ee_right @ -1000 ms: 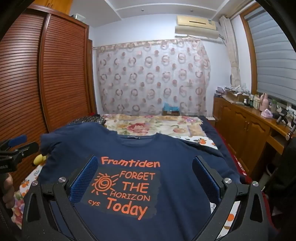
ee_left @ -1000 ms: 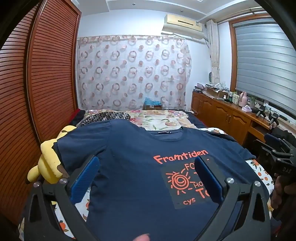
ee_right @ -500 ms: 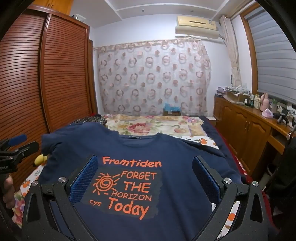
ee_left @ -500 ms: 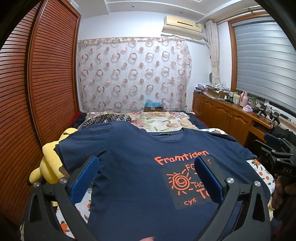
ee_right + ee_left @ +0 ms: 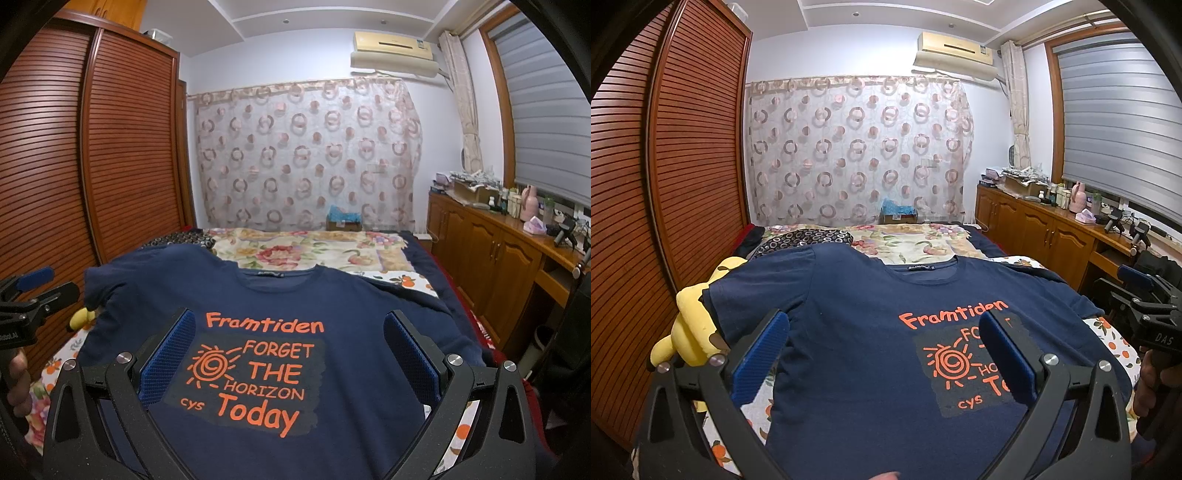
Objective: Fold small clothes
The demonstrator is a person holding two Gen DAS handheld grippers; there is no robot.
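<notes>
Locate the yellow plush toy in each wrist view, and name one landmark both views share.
Left wrist view: the yellow plush toy sits at the left edge, beside the navy T-shirt sleeve, just beyond the left gripper.
Right wrist view: only a small yellow bit peeks out under the shirt's sleeve at far left.
Shared landmark: the orange "Framtiden" print on the shirt.

Your left gripper's right finger [image 5: 1004,354] covers part of the T-shirt [image 5: 871,332] print, and the shirt's hem runs off both pictures' bottom edges.
</notes>
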